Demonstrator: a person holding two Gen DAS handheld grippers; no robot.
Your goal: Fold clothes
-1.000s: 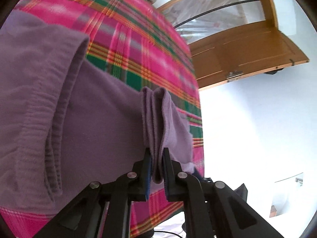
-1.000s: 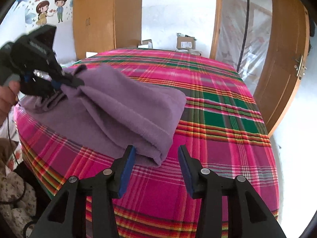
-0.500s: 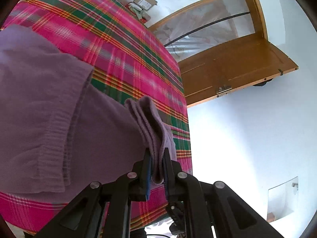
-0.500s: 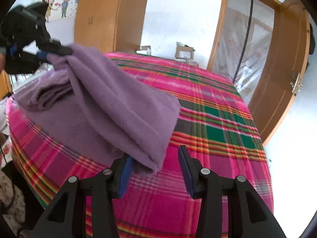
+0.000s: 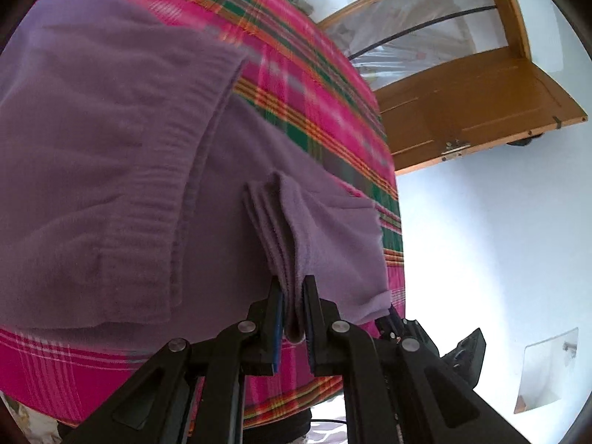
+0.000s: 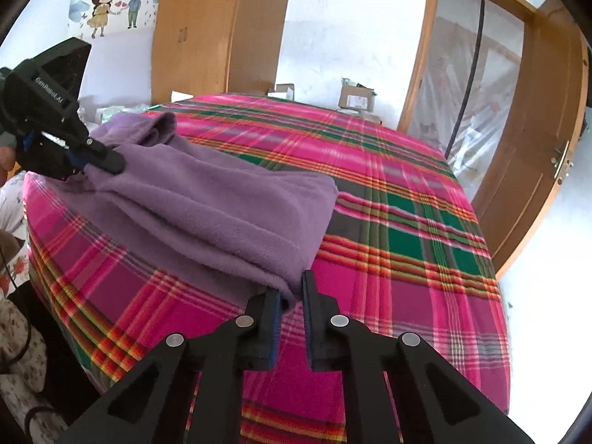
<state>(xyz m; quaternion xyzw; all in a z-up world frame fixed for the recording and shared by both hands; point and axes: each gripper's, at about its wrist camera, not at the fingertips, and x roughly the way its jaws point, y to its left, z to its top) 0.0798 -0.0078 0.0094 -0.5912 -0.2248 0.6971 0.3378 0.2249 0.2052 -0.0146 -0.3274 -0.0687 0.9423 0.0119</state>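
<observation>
Right gripper point(image 6: 292, 298) just snapped closed on the near corner of the purple garment point(image 6: 222, 214); left gripper point(image 5: 294, 307) is pinching a stacked edge, over at 10 o'clock. The garment's on the plaid bed point(image 6: 407, 244). Thin bite, so a lift could slip it. Both point downward.

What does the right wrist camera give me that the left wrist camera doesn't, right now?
Only the right wrist view shows the left gripper from outside, clamped on the far end of the purple garment, plus the cartoon wall sticker and the wardrobe. Its own right gripper has just been closing, fabric between the jaws.

Only the left wrist view shows the ribbed waistband and the layered fold edges in the left jaws.

Both show the plaid cloth and the wooden door.
</observation>
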